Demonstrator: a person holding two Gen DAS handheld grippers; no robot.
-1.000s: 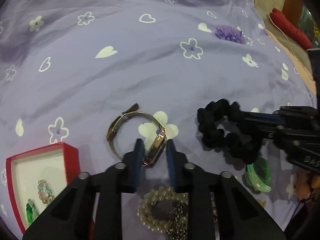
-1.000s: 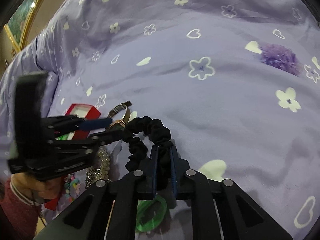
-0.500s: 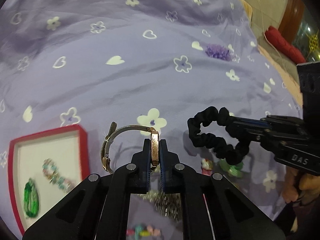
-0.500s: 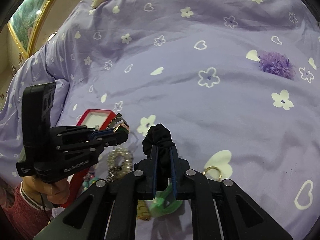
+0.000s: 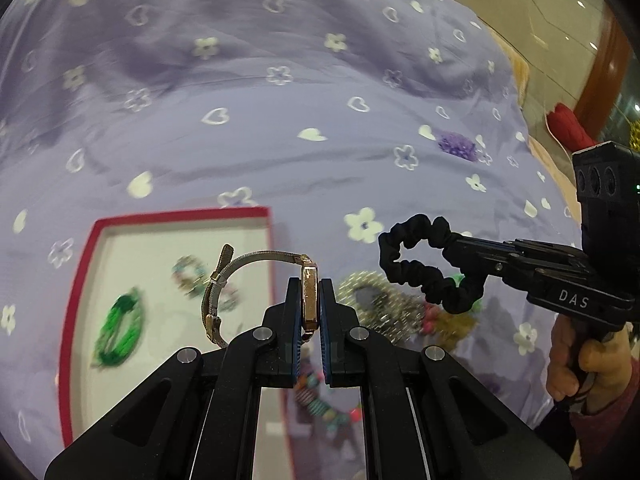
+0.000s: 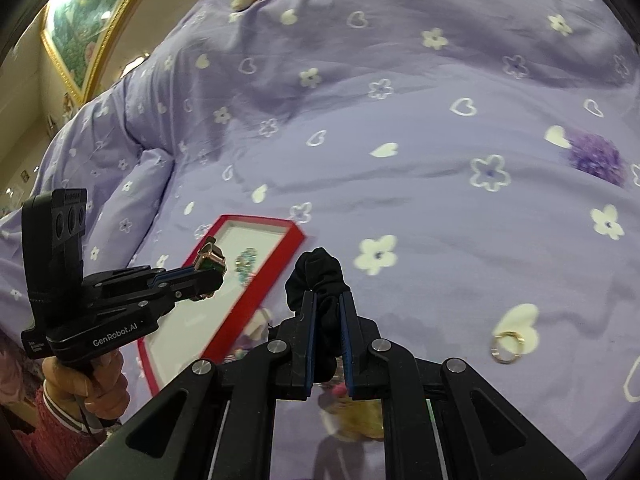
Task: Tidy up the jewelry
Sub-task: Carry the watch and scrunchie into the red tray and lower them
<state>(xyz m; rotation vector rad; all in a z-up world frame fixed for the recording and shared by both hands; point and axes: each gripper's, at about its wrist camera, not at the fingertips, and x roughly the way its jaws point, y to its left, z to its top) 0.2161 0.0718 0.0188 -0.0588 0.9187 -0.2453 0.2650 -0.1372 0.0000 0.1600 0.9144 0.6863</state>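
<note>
The red box (image 5: 168,213) on the bed already holds a green bracelet (image 5: 119,330). Over it, the left gripper (image 5: 309,294) pinches the watch (image 5: 256,280); the right gripper (image 6: 328,312) clamps the black scrunchie (image 5: 428,266) (both airborne). Beaded pieces (image 5: 380,304) still wait.

Each camera sits behind its own fingers and looks forward and down onto the bed (image 5: 280,128), from well above the cover. The left wrist view faces the red tray (image 5: 80,280) close below, with the right gripper (image 5: 452,246) entering from the right. The right wrist view sees the same red tray (image 6: 256,300) from the other side, with the left gripper (image 6: 208,270) at its left.
</note>
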